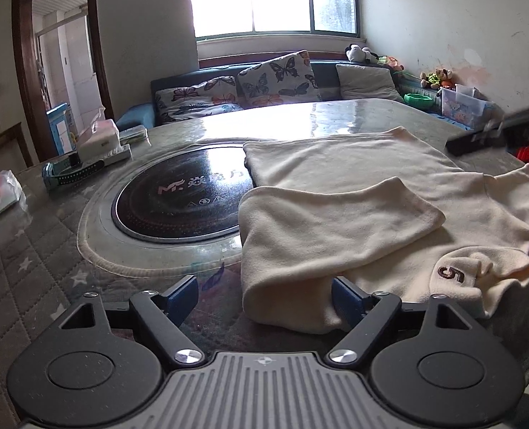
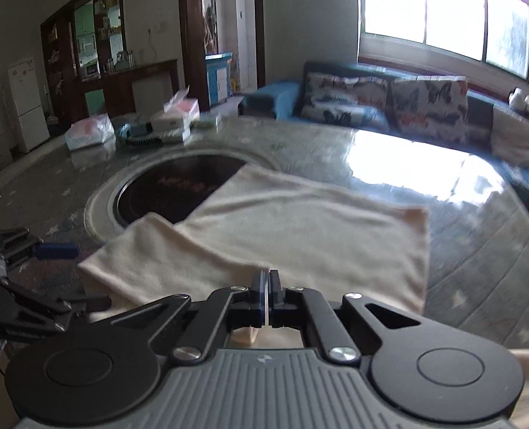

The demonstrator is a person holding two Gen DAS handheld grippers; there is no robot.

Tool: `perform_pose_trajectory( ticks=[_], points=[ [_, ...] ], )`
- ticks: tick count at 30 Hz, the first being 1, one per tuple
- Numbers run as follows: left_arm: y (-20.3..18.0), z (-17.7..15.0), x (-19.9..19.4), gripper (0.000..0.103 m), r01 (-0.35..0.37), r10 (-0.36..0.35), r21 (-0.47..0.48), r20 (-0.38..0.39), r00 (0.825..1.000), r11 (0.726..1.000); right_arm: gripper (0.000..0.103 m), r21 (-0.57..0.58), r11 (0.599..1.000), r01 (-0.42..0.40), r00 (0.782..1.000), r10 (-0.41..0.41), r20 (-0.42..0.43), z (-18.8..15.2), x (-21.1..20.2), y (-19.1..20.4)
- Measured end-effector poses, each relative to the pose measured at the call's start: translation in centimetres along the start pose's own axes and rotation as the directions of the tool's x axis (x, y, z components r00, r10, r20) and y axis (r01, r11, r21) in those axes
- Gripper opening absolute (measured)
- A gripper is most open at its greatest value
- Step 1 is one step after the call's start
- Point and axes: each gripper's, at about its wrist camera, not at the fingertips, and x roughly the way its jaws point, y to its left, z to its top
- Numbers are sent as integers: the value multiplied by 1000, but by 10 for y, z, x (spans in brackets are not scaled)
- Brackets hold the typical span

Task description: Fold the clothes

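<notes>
A cream garment (image 1: 354, 214) with a brown "5" patch (image 1: 451, 274) lies partly folded on the table, one sleeve laid across its body. My left gripper (image 1: 264, 298) is open at its near left edge; the folded edge lies between the fingers, against the right one. In the right wrist view the same garment (image 2: 300, 228) spreads ahead. My right gripper (image 2: 265, 286) is shut on a cream edge of the garment, which hangs between the pads. The left gripper (image 2: 25, 250) shows at the left there, and the right gripper shows as a dark blur (image 1: 497, 132) in the left view.
A round black cooktop (image 1: 182, 196) is set into the quilted table (image 1: 32, 268), partly under the garment. Tissue packs (image 1: 98, 136), a watch band (image 1: 71, 173) and small boxes sit at the table's far left. A sofa with butterfly cushions (image 1: 275, 78) stands behind.
</notes>
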Motion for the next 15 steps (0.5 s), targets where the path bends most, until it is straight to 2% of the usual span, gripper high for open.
perform_pose_trajectory(
  ticks=[3,9,13,15],
  points=[
    [-1,-1,-1,79,-1,1,3,8,1000,1000,1,4,1000,7,1000,-7,3,6,-13,-6],
    [-2,-1,0,76,-8,8,2,4,1000,1000,8,65,997,-32,996,37,-83,-14,18,-11],
    [-2,-2,0,76,-12,12,-4,0,1000,1000,22,72,996,-43,993,51,-110,-20,40,-4],
    [-3,-2,0,76,-14,14,-6,-2,1000,1000,23,77,996,-50,990,60,-126,-23,51,1]
  ],
)
